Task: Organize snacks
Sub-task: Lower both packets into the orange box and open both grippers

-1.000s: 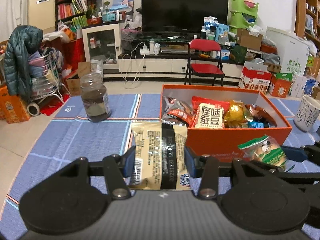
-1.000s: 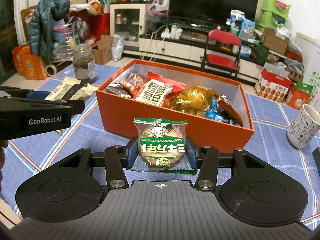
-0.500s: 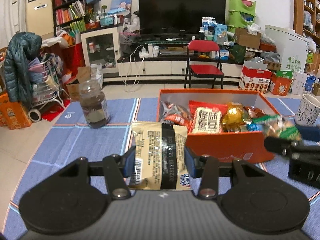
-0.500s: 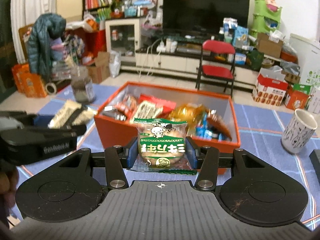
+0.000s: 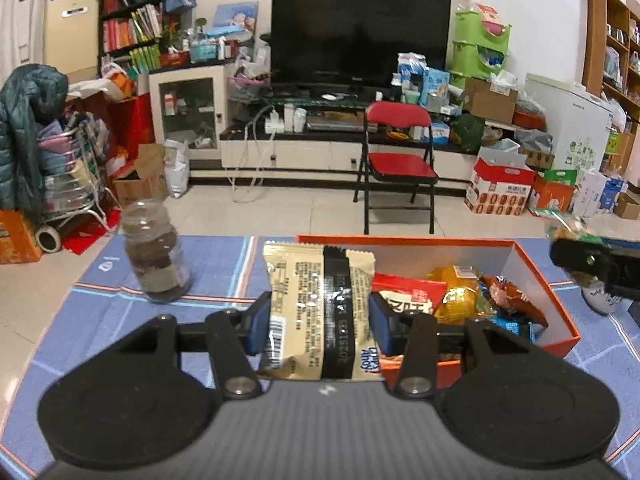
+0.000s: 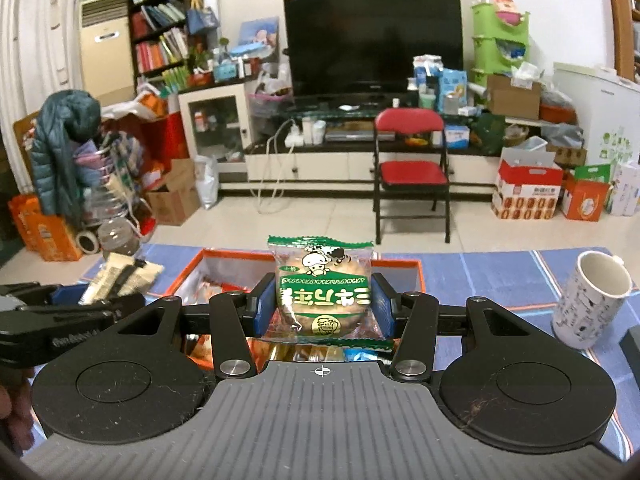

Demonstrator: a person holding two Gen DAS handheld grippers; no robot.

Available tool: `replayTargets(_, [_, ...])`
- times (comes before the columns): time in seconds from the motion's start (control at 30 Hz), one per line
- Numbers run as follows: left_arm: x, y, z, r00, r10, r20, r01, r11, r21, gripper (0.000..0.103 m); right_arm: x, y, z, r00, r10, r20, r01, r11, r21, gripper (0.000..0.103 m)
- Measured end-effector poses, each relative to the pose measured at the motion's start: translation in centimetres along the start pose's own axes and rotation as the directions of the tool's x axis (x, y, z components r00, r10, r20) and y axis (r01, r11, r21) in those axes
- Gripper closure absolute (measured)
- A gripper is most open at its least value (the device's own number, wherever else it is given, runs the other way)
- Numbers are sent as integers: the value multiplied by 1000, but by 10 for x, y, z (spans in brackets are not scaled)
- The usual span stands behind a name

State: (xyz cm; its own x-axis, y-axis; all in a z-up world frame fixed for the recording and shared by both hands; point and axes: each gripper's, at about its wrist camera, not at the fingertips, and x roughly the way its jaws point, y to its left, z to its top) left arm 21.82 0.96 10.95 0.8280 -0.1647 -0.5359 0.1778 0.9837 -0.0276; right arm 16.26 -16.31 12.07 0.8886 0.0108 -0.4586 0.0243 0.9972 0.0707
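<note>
My left gripper point(image 5: 318, 320) is shut on a tan snack packet with a black band point(image 5: 320, 312), held over the near left corner of the orange box point(image 5: 560, 320). The box holds several wrapped snacks point(image 5: 460, 296). My right gripper point(image 6: 322, 308) is shut on a green-and-clear biscuit packet point(image 6: 322, 292), held above the same orange box point(image 6: 400, 266). In the right wrist view the left gripper point(image 6: 72, 312) and its tan packet point(image 6: 124, 276) show at the left. The right gripper's finger point(image 5: 592, 264) shows at the right edge of the left wrist view.
A glass jar with dark contents point(image 5: 154, 256) stands on the blue cloth point(image 5: 216, 264) left of the box. A white patterned mug point(image 6: 588, 300) stands to the right. A red folding chair point(image 6: 412, 168) and a cluttered room lie beyond the table. A hand point(image 6: 16, 412) shows at bottom left.
Both grippers rose and moved forward with their packets, from in front of the box to over it. The right gripper also rolled slightly level.
</note>
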Motion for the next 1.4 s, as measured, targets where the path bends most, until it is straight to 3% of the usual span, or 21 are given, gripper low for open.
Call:
replayTargets(0.5, [62, -40, -4, 997, 58, -47, -55, 996, 63, 57, 67, 1, -25, 998, -22, -52, 23, 1000, 6, 68])
replayTargets(1.1, [75, -52, -4, 996, 79, -47, -76, 995, 65, 55, 80, -3, -27, 995, -63, -72, 64, 998, 9, 68])
replayTargets(1.13, [76, -51, -4, 996, 81, -45, -78, 995, 55, 54, 80, -4, -27, 995, -66, -73, 66, 998, 11, 68])
replayTargets(1.2, [74, -51, -3, 996, 90, -29, -88, 995, 41, 34, 81, -5, -27, 995, -75, -68, 76, 997, 14, 65])
replayTargets(1.4, [69, -45, 2, 993, 113, -18, -113, 994, 4, 24, 72, -6, -21, 997, -80, -13, 80, 996, 29, 45])
